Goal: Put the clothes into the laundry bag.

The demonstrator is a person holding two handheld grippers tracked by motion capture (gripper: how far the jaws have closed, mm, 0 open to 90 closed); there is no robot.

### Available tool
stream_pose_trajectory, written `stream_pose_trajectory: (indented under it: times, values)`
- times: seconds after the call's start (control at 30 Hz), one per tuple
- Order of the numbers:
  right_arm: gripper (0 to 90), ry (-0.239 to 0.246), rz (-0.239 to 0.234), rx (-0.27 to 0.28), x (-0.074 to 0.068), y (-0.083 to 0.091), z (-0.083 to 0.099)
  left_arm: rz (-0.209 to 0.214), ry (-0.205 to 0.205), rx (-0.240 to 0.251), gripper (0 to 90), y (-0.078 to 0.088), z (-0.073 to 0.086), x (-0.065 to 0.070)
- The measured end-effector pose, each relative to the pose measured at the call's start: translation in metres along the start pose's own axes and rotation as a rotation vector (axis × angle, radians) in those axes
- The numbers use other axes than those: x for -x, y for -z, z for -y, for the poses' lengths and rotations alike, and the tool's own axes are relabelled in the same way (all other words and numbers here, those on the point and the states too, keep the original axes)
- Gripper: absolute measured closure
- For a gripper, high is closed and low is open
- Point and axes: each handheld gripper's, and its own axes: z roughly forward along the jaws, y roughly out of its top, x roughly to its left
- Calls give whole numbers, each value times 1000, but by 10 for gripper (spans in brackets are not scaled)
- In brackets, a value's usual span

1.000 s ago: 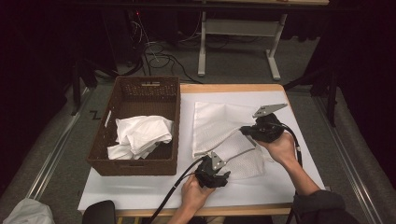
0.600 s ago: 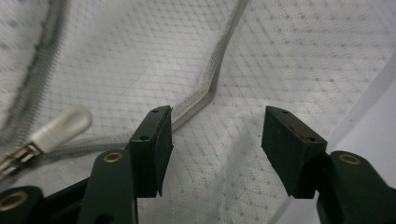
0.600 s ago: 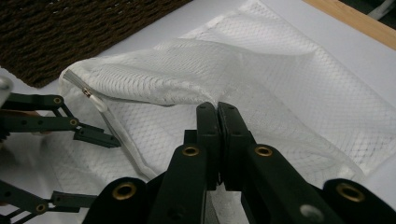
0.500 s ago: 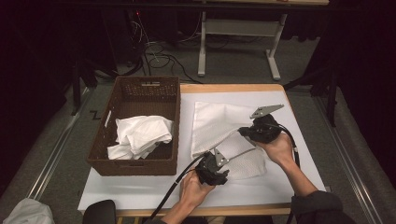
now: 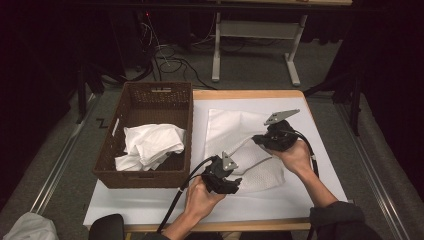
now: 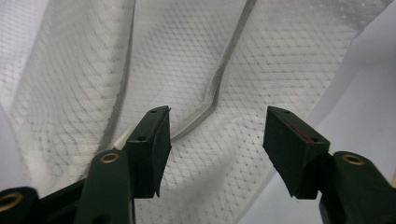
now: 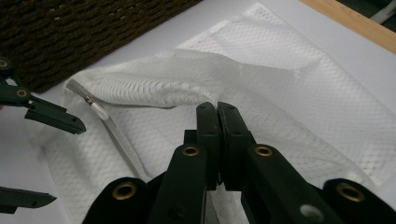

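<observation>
2 grippers work 1 white mesh laundry bag [image 5: 240, 145] on the white-covered table [image 5: 150, 205]. Item 1, far left: brown wicker basket [image 5: 150, 100] holding crumpled white cloths [image 5: 150, 145], well apart from the work. Item 2: left gripper [image 5: 231, 183], at the bag's near edge; its jaws stand spread with nothing between the pads, and the left gripper view shows the mesh and the zipper line [image 6: 212, 95] beyond the tips, not pinched. Change noted: compared with 1 second ago, this gripper sits slightly higher above the bag's near edge, and the jaws have flickered a little without closing on anything; judged meaning, the left side is repositioning for a fresh hold, probably on the zipper pull [image 7: 99, 110], which lies just beside its tips in the right gripper view. Item 3: the bag itself, lying mostly flat at the table's middle right, just beside the basket; its long axis runs from the far edge of the table toward the person, and the zipper runs along that axis near the basket side, its pull toward the near end. Item 4, right: right gripper [image 5: 261, 140], jaws pressed together on a fold of the mesh, lifting the upper layer into a ridge while the rest stays flat; this grip looks unchanged over the last second.
</observation>
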Motion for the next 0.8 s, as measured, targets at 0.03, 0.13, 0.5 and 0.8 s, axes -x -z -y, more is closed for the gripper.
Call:
stream_pose_trajectory:
  times: [0.03,0.13,0.5,0.8]
  values:
    - [895,3,-2,-2,-1,-2,-1,5,3,2,412,3,0,-1]
    - [895,9,4,-17,-6,-4,-2,-4,-3,-44,424,8,-2,-5]
    - [896,21,7,-16,-7,-4,-1,-1,-59,-50,394,28,-19,-13]
    - [896,4,7,-4,2,4,2,8,-30,-58,396,40,-29,-26]
